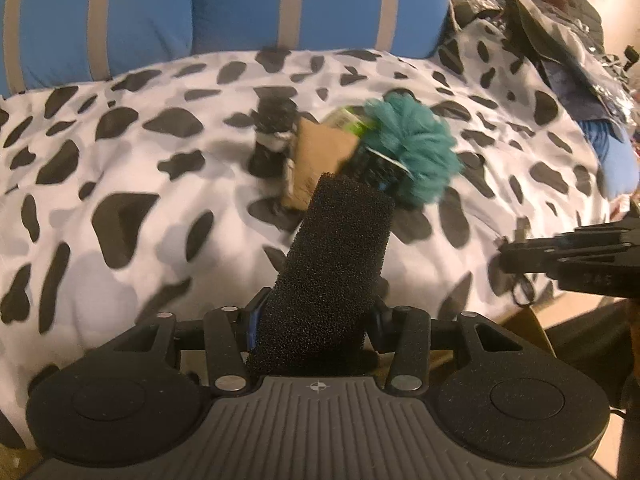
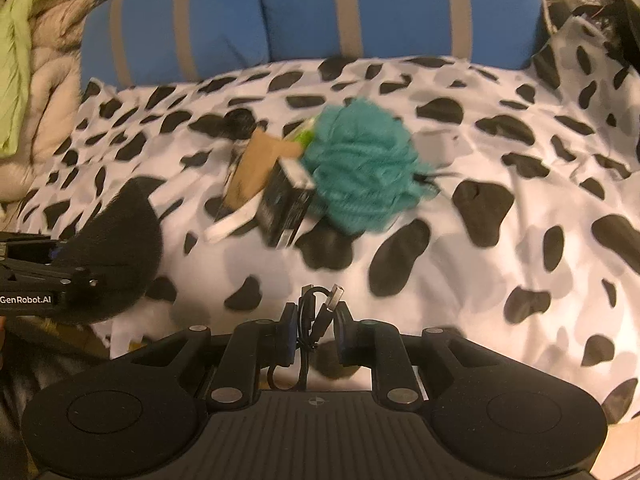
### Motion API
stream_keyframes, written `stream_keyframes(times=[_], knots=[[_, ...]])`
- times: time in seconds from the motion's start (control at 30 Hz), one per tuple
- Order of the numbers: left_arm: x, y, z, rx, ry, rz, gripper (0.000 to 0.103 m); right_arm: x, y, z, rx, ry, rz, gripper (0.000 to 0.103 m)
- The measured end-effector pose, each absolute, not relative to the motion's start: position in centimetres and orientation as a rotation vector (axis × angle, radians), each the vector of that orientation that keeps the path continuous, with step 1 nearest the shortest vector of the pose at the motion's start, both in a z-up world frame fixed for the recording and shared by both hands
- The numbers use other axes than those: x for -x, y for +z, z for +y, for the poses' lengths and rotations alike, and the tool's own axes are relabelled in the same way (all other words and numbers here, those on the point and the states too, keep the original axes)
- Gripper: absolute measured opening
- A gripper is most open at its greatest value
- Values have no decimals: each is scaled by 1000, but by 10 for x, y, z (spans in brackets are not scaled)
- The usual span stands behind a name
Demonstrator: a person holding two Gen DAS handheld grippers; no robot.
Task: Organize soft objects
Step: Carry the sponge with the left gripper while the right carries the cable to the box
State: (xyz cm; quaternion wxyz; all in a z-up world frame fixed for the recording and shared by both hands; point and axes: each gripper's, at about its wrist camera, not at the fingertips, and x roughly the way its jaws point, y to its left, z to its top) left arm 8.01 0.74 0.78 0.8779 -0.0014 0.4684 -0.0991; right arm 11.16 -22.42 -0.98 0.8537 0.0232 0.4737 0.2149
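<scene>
My left gripper is shut on a long black foam block that sticks out forward between its jaws. Beyond it, on the cow-patterned blanket, lies a small heap: a teal fluffy pouf, a black box, a tan cardboard piece and a black-and-white rope item. My right gripper is shut on a coiled black USB cable. In its view the teal pouf and black box lie ahead, with the foam block at the left.
Blue pillows with grey stripes line the back of the blanket. Dark plastic bags and clutter pile up at the far right. Beige and green bedding lies at the far left. A white strip sits by the cardboard.
</scene>
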Motion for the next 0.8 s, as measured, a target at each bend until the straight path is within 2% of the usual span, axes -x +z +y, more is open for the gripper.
stream_keyframes(times=[0.8], knots=[[-40, -31, -31, -3, -286, 1254, 46, -59, -44, -201, 74, 520, 1247, 21]])
